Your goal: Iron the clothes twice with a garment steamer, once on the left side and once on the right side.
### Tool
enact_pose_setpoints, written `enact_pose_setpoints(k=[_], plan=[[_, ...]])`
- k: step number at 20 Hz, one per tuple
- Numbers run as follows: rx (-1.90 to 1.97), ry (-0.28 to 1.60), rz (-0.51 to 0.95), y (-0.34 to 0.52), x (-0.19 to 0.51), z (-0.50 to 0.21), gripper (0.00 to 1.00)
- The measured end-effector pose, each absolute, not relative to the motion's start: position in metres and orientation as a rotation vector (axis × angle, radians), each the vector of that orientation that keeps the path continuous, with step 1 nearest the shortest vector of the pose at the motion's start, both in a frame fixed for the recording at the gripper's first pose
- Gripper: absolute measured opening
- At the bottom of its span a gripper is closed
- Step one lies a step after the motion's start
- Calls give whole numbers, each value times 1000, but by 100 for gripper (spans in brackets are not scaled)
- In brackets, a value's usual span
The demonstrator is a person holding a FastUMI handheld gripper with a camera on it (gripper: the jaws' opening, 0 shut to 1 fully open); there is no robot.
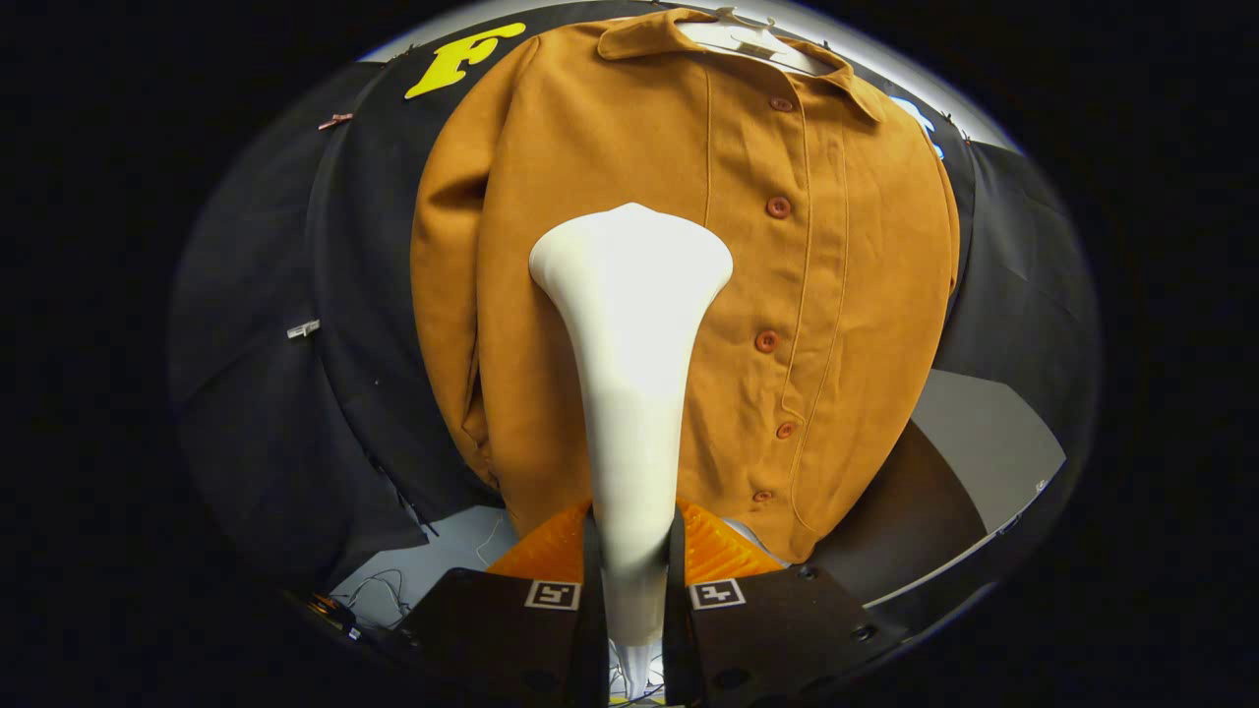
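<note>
A mustard-brown buttoned shirt (787, 256) hangs on a white hanger (752, 41) against the booth's black wall. My gripper (632, 551) is shut on the handle of a white garment steamer (629, 324), both fingers pressing its narrow lower part. The steamer stands upright between the fingers, and its wide head lies over the shirt's left half, just left of the button row. Whether the head touches the cloth cannot be told. The steamer hides the middle of the shirt's left panel.
A grey floor (984, 442) lies below the shirt's hem on the right. Thin cables (384, 590) trail on the floor at the lower left. Metal clips (303, 329) pin the black cloth beside the shirt's left sleeve.
</note>
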State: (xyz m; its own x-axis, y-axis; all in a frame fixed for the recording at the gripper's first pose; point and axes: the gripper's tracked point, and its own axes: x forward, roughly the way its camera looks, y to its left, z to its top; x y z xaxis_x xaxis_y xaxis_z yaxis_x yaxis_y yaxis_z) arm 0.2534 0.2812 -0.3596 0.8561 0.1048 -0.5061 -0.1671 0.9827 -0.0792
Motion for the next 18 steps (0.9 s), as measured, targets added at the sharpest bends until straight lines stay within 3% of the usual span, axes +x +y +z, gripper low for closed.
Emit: enact_pose_setpoints(k=[18], plan=[[-127, 700, 158, 260, 212, -438, 25]])
